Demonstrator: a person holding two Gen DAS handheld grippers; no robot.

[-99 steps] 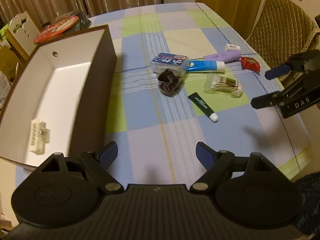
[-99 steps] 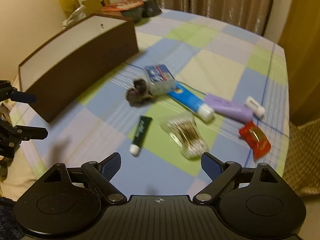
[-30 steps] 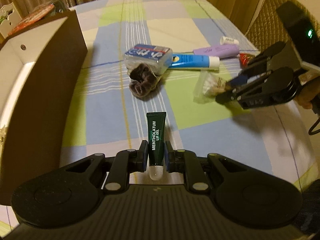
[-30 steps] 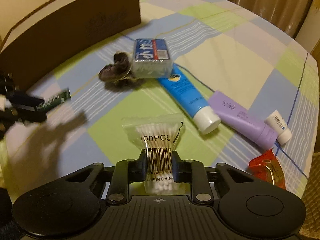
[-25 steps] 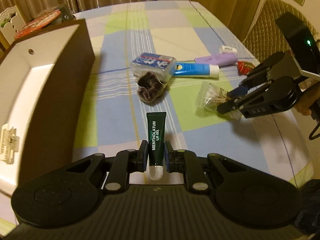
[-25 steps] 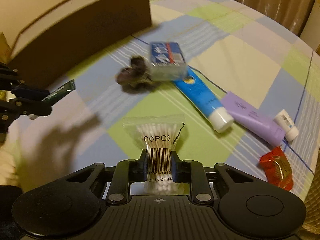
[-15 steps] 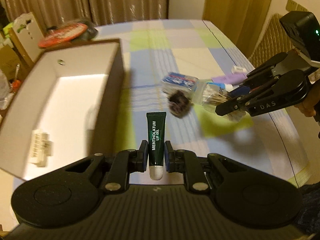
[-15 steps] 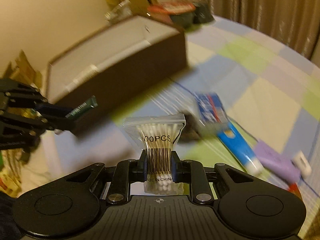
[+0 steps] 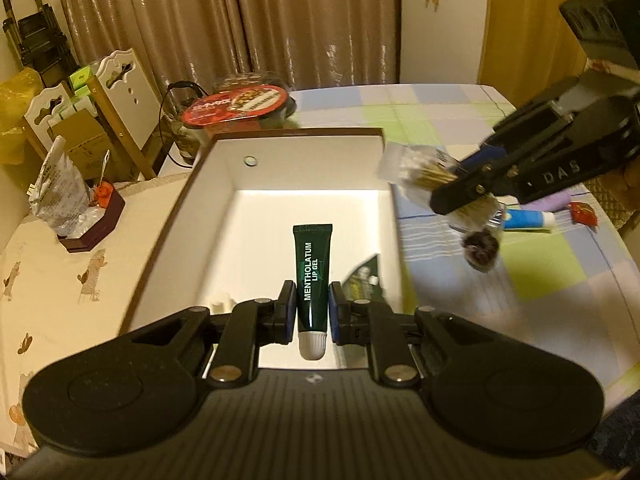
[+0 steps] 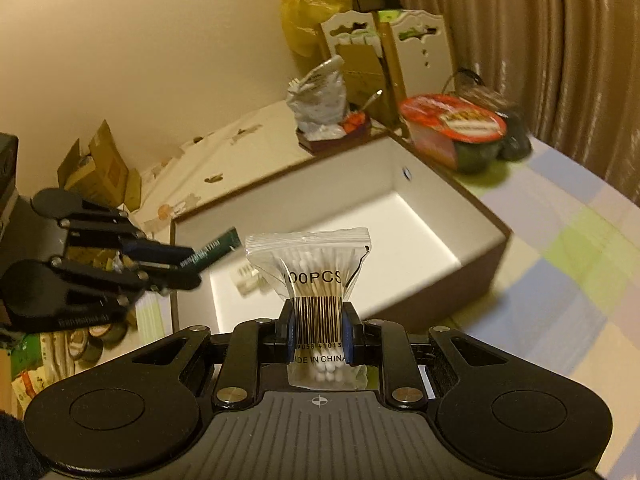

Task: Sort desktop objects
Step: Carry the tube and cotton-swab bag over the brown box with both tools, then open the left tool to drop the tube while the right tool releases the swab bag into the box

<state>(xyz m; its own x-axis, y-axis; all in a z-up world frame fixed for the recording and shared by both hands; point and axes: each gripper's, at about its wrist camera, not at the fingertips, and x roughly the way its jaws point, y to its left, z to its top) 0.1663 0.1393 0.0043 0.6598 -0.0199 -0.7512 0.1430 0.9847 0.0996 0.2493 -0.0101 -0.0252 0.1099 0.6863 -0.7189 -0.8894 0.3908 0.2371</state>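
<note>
My left gripper point(image 9: 312, 312) is shut on a dark green lip gel tube point(image 9: 312, 268), held above the white inside of the brown box point(image 9: 296, 136). My right gripper point(image 10: 318, 330) is shut on a clear bag of cotton swabs point(image 10: 312, 268), hanging just in front of the box's near wall point(image 10: 440, 292). In the left wrist view the right gripper point(image 9: 460, 184) and its swab bag point(image 9: 416, 168) hover at the box's right rim. The right wrist view has the left gripper point(image 10: 180, 260) with the green tube point(image 10: 212, 250) over the box's left end. A small white piece point(image 10: 248, 276) lies inside the box.
On the checked tablecloth point(image 9: 540, 272) lie a blue tube point(image 9: 528, 218), a purple tube point(image 9: 556, 202), a red packet point(image 9: 584, 214) and a dark hair tie point(image 9: 480, 246). A red-lidded bowl point(image 9: 240, 104) stands behind the box. A cluttered side surface point(image 9: 80, 216) lies to the left.
Both grippers have swung left from the items on the table toward the box. The lip gel tube now hangs over the box's inside, and the swab bag is at the box's rim.
</note>
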